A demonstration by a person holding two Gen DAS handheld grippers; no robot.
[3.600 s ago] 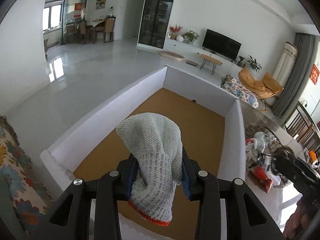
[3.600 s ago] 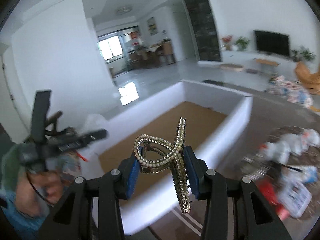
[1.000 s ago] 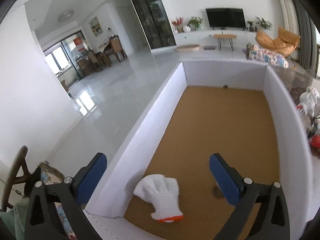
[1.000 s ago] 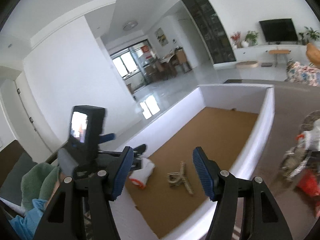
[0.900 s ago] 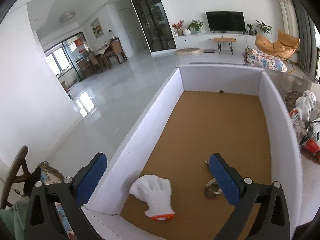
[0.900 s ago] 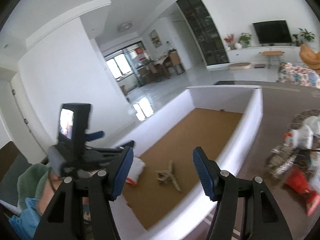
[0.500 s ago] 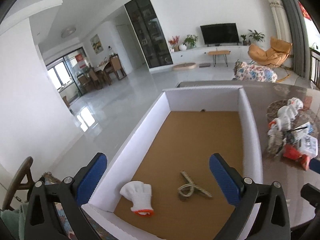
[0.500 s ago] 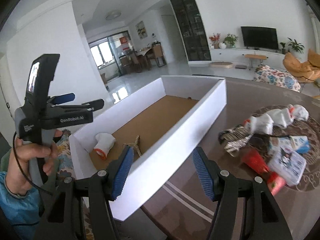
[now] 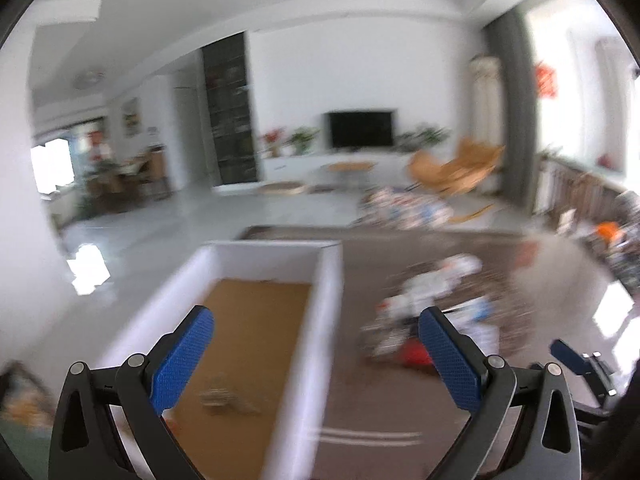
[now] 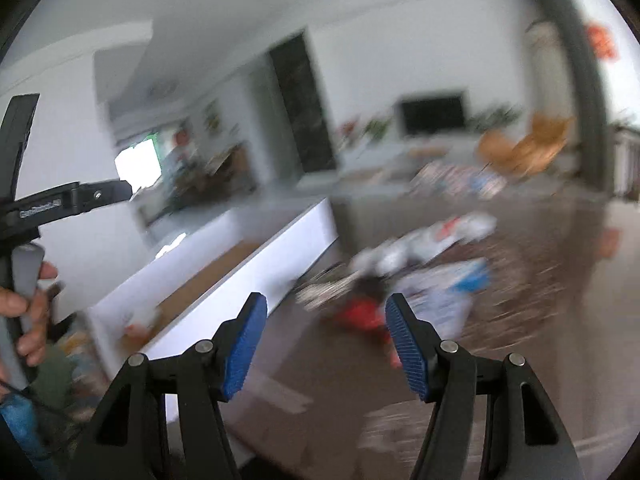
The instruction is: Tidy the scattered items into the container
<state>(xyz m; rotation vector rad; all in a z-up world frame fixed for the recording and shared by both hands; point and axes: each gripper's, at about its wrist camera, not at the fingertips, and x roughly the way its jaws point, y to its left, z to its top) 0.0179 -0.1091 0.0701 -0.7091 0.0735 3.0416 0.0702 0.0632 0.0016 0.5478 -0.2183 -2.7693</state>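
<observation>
Reaching for the blurred pile of scattered packets (image 10: 420, 264) at frame centre, both grippers (image 9: 316, 356) (image 10: 326, 340) are held wide and empty; a pick is called for beside the white cardboard box (image 9: 328, 320).

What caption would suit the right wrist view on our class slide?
Open right claw faces a blurred pile of items on the table, beside the white box.

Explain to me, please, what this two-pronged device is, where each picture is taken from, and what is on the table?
A person holds one hand-held gripper per hand, each carrying a camera looking along its fingers. The left gripper and right gripper both stand open and empty. The white box with a brown floor sits on the dark table; inside lies a blurred hair clip. Beside the box is a pile of loose items, too blurred to name. The person's hand shows in the right view.
</observation>
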